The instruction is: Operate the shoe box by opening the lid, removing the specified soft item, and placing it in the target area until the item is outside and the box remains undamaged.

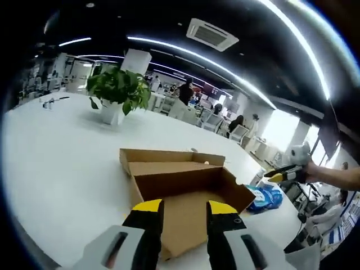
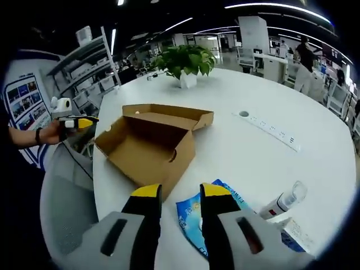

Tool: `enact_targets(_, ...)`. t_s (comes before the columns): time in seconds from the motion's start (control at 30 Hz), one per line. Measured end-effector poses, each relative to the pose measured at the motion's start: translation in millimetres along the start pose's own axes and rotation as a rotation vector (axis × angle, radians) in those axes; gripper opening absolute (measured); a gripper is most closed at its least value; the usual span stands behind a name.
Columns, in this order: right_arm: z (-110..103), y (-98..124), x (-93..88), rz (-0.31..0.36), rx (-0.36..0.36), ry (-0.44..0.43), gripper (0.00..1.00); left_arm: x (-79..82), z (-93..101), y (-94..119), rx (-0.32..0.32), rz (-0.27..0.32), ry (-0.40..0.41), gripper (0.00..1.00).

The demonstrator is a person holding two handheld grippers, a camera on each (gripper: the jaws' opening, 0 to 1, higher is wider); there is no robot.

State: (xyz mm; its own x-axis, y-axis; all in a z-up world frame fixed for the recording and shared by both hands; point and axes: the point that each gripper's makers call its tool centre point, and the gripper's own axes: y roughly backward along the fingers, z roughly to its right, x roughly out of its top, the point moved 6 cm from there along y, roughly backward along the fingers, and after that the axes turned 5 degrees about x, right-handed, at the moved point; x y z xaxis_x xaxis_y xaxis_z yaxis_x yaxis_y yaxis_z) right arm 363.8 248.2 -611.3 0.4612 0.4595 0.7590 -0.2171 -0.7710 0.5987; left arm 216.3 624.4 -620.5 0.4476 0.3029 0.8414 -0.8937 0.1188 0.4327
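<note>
The brown cardboard shoe box (image 1: 185, 188) lies open on the white table (image 1: 62, 169), its lid folded back flat on the far side. What I can see of its inside looks bare. A soft blue and white pack (image 2: 194, 216) lies on the table outside the box (image 2: 149, 149), right by its near corner, also seen as the pack (image 1: 263, 198) to the box's right. My left gripper (image 1: 185, 212) hovers open over the box's near edge, nothing between its yellow-tipped jaws. My right gripper (image 2: 175, 198) is open above the pack. The right gripper (image 1: 283, 174) and left gripper (image 2: 81, 121) appear hand-held beside the table.
A potted green plant (image 2: 185, 61) stands at the table's far side. A white power strip (image 2: 271, 130) lies to the right. A white bottle (image 2: 284, 201) and a small carton (image 2: 292, 232) sit near the pack. A grey chair (image 2: 64, 197) stands at the table's left edge.
</note>
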Motion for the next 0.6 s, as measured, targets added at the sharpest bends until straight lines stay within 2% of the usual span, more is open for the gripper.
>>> enact_targets(0.1,0.4,3.6,-3.6,0.005,-0.004,-0.012,0.25,-9.3,-8.4,-1.9,0.078,-0.037,-0.022,0.3)
enact_targets(0.13,0.4,4.5,-4.6,0.005,-0.004,-0.013,0.25,-16.1,-12.0,-2.3,0.111,-0.074,-0.035,0.3)
enact_targets(0.2,0.8,7.3,-7.1,0.005,-0.009,-0.017,0.24,-20.7,-10.5,-5.1,0.098,-0.078,-0.028,0.3)
enact_targets(0.37,1.3,12.1,-11.7,0.01,-0.016,-0.033,0.24,-39.0,-8.9,-9.5,0.123,-0.169,-0.046,0.29)
enact_targets(0.6,-2.0,13.3,-16.4,0.018,-0.021,-0.052,0.24,-48.6,-7.3,-16.7,0.143,-0.235,-0.085,0.24)
